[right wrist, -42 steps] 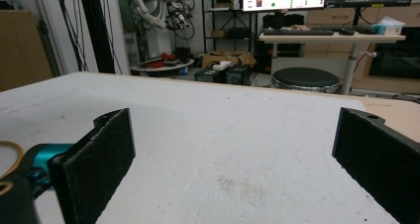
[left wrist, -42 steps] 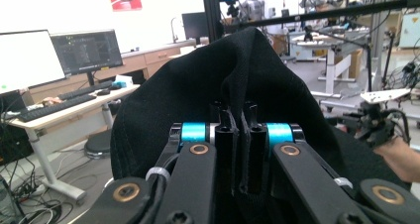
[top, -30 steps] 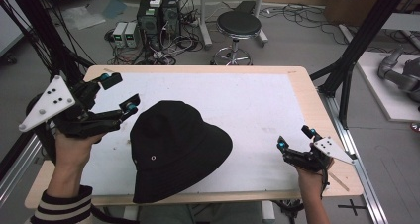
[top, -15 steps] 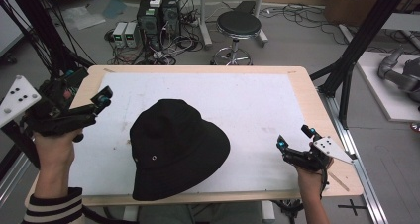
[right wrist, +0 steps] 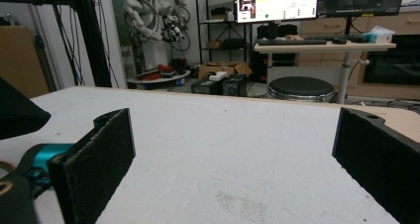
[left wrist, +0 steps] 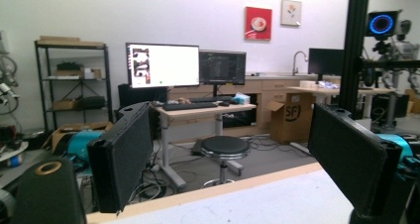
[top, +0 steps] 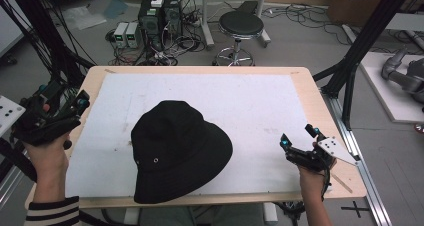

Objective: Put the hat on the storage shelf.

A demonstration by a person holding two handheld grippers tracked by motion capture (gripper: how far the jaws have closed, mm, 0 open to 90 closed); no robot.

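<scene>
Lying brim-down on the white mat [top: 250, 101] of the wooden table [top: 320, 106], the black bucket hat [top: 177, 148] sits left of centre. Well apart at the left edge, the left gripper [top: 80, 102], jaws just widened, holds nothing; the right gripper [top: 297, 136] near the right edge gapes wide, empty.

A round black stool [top: 241, 25] stands on the floor beyond the counter [top: 200, 70] at twelve o'clock; what look like computer boxes [top: 159, 16] amid tangled cables [top: 190, 38] sit at eleven.
</scene>
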